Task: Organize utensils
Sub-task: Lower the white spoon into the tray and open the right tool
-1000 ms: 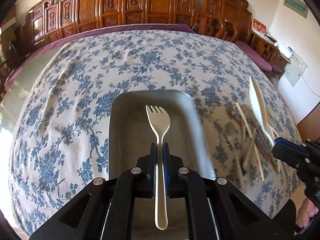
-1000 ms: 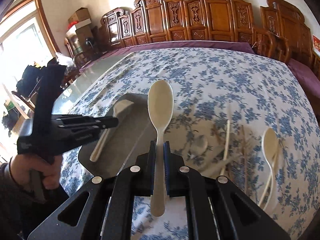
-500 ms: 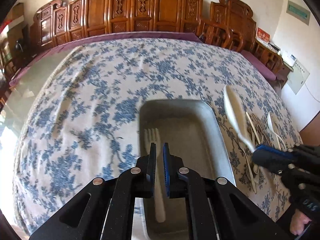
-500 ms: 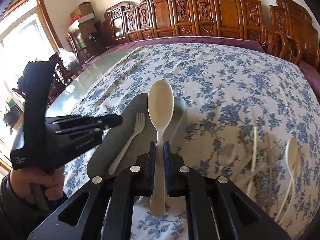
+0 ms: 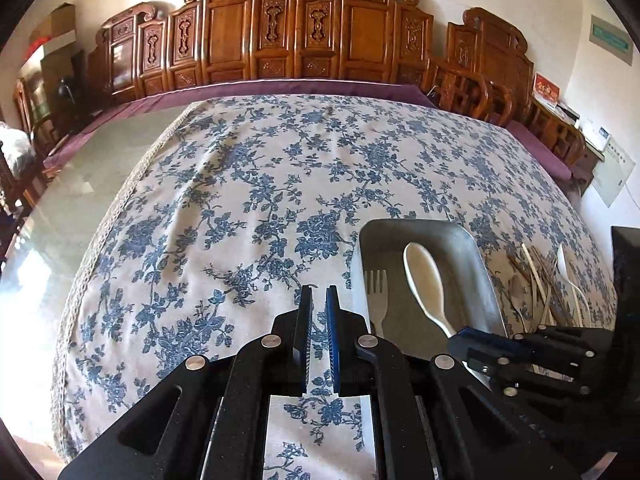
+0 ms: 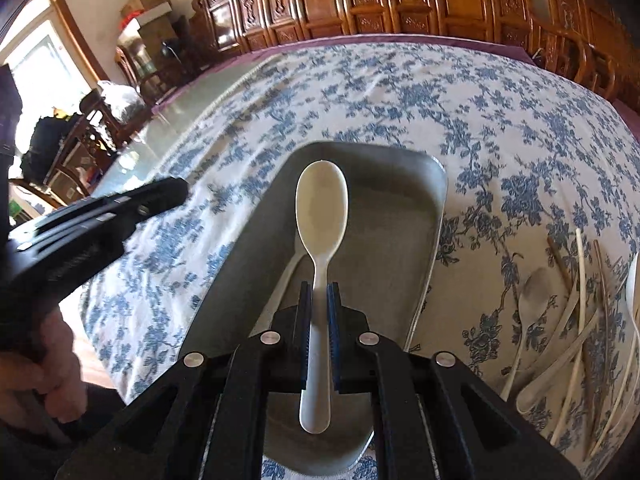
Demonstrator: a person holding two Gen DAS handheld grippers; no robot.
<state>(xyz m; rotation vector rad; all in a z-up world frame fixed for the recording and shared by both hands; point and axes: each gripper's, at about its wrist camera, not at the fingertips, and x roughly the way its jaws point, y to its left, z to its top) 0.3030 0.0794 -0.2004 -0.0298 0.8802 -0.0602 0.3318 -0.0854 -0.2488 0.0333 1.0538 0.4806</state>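
My right gripper (image 6: 319, 286) is shut on the handle of a cream spoon (image 6: 322, 208), whose bowl hangs over the grey metal tray (image 6: 436, 208). In the tray lies a cream fork (image 5: 376, 292), mostly hidden under the spoon in the right wrist view. My left gripper (image 5: 319, 288) is shut with nothing in it, above the flowered cloth just left of the tray (image 5: 480, 256). In the left wrist view the spoon (image 5: 422, 276) and the right gripper (image 5: 454, 338) reach in from the right. In the right wrist view the left gripper (image 6: 182, 190) sits left of the tray.
A loose pile of cream spoons and chopsticks (image 6: 580, 320) lies on the cloth right of the tray; it is also in the left wrist view (image 5: 540, 280). A person's hand (image 6: 40, 380) holds the left gripper. Carved wooden chairs (image 5: 300, 32) line the table's far side.
The fork has left my left gripper and now lies in the tray. The left gripper has drawn away to the tray's left. The right gripper has carried the spoon over the tray and lower.
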